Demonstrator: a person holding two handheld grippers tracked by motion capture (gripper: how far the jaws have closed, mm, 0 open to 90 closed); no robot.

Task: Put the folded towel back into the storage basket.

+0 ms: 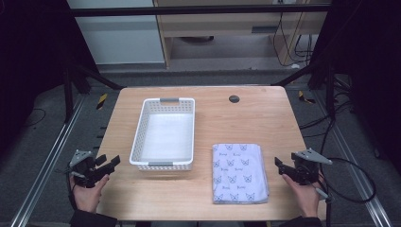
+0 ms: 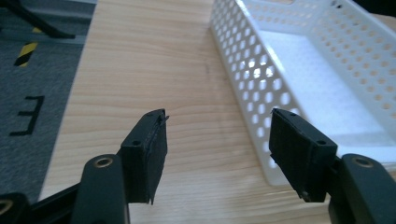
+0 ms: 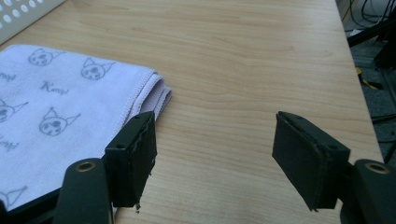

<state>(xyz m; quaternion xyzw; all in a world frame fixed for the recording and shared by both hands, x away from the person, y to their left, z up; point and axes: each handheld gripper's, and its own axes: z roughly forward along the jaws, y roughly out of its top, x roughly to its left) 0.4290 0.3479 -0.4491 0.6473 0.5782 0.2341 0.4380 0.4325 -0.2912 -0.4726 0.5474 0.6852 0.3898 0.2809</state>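
Observation:
A folded pale lilac towel (image 1: 239,172) printed with small cat faces lies flat at the front right of the wooden table (image 1: 265,118). In the right gripper view the towel (image 3: 56,107) sits just left of the jaws. A white perforated basket (image 1: 164,134) stands left of centre, with nothing in it. My left gripper (image 1: 115,161) hovers open at the table's front-left edge, near the basket's front corner (image 2: 261,135). My right gripper (image 1: 277,162) is open too, just right of the towel, holding nothing.
A small dark round insert (image 1: 233,99) sits in the table top near the far edge. Metal rails (image 1: 52,151) run along the floor on both sides. Cables (image 1: 359,179) trail on the floor at the right. Bare wood (image 3: 243,70) lies ahead of the right gripper.

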